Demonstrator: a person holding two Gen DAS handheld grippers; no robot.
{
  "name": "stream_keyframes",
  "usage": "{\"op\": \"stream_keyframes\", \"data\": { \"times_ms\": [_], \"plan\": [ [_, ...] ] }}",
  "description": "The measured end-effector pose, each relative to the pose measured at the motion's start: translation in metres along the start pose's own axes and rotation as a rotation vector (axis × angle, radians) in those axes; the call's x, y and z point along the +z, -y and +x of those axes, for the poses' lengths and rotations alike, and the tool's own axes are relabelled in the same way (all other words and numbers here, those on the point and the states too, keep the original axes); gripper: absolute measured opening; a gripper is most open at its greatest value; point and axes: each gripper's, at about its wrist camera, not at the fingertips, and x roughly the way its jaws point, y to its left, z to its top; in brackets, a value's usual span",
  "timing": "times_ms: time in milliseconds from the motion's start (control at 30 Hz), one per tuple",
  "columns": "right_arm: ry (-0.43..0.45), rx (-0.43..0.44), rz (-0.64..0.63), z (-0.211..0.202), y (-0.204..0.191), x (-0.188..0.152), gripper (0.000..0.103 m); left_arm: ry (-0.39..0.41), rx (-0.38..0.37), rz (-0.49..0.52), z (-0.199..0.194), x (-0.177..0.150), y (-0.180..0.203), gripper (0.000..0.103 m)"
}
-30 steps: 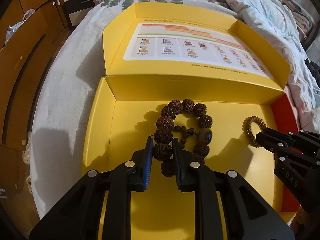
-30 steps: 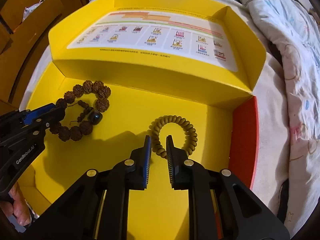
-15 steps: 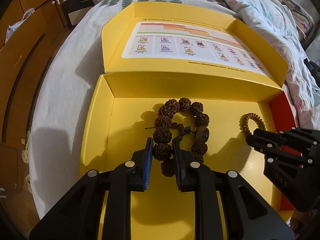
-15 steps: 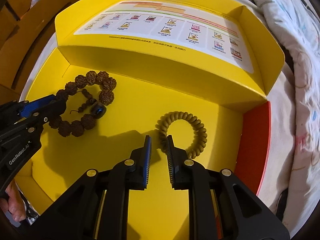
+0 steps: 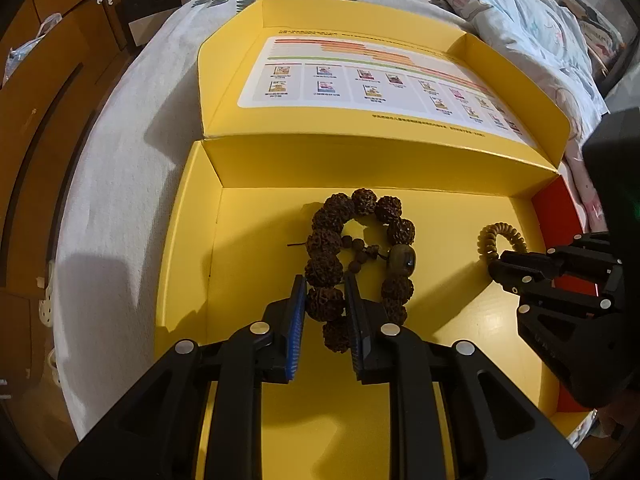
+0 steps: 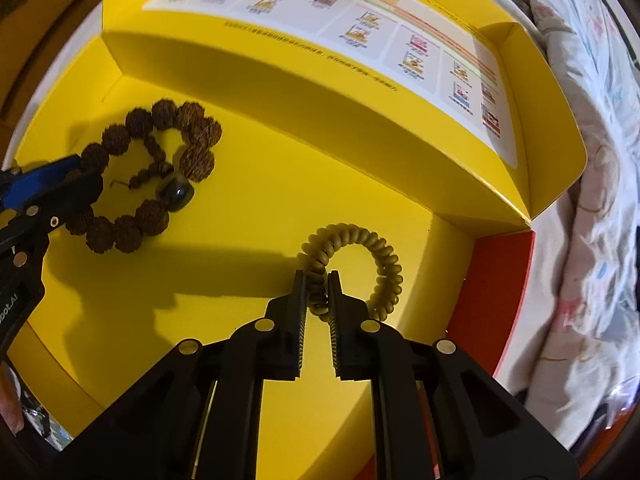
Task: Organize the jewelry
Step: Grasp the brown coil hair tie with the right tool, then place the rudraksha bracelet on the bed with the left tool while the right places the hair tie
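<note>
Inside a yellow cardboard box [image 5: 256, 432], a dark knobbly seed-bead bracelet [image 5: 352, 256] is pinched by the left gripper [image 5: 325, 292]; a tan ribbed coil bracelet [image 6: 352, 264] is apparently clamped by the right gripper [image 6: 318, 286]. Slow, level lifting is advised.

The printed chart [image 6: 360, 28] inside the far lid is blurred and unreadable, while the left tool [image 6: 60, 176] hides the dark bracelet's [image 6: 160, 168] left beads.

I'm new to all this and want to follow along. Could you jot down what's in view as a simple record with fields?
Container: open yellow box on a bed
Dark bracelet: knobbly brown beads, lying in the box
Tan bracelet: small ridged beads, right of the dark one
Left tongs: closed around a dark bead
Right tongs: pinching the tan bracelet
</note>
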Motion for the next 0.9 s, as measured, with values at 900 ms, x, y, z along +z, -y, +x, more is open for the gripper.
{"op": "stream_keyframes", "data": {
  "times_ms": [900],
  "plan": [
    [0.156,0.184,0.138,-0.095,0.055,-0.045,0.01,0.11,-0.083,0.002,-0.074,-0.006,0.005,0.02]
  ]
}}
